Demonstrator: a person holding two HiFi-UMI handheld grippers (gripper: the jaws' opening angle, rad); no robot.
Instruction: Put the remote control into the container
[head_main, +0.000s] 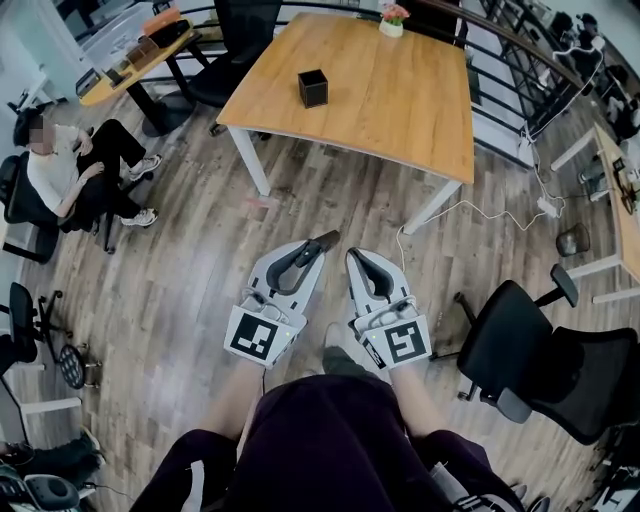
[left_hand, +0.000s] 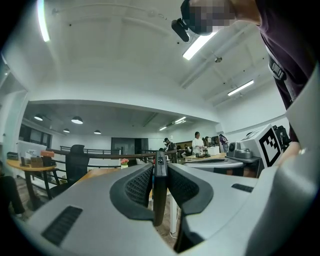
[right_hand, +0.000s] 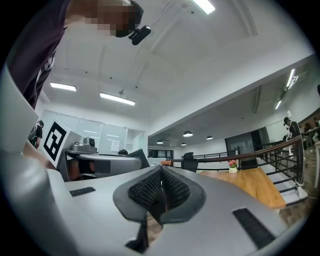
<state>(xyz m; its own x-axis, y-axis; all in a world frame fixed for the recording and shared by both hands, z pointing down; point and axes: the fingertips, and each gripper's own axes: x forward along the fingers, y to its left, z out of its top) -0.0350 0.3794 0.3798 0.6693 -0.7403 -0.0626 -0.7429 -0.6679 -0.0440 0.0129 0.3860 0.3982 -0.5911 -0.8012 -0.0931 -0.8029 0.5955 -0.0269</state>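
Observation:
A small black open-topped container stands on the wooden table far ahead of me. I hold both grippers close to my body, above the wood floor and well short of the table. My left gripper is shut on a thin black remote control, which stands edge-on between the pads; its tip pokes out past the fingertips. My right gripper is shut with nothing in it, and its ribbed pads meet.
A small flower pot sits at the table's far edge. A black office chair stands at my right, another behind the table. A person sits at the left. A white cable lies on the floor; a railing runs at the right.

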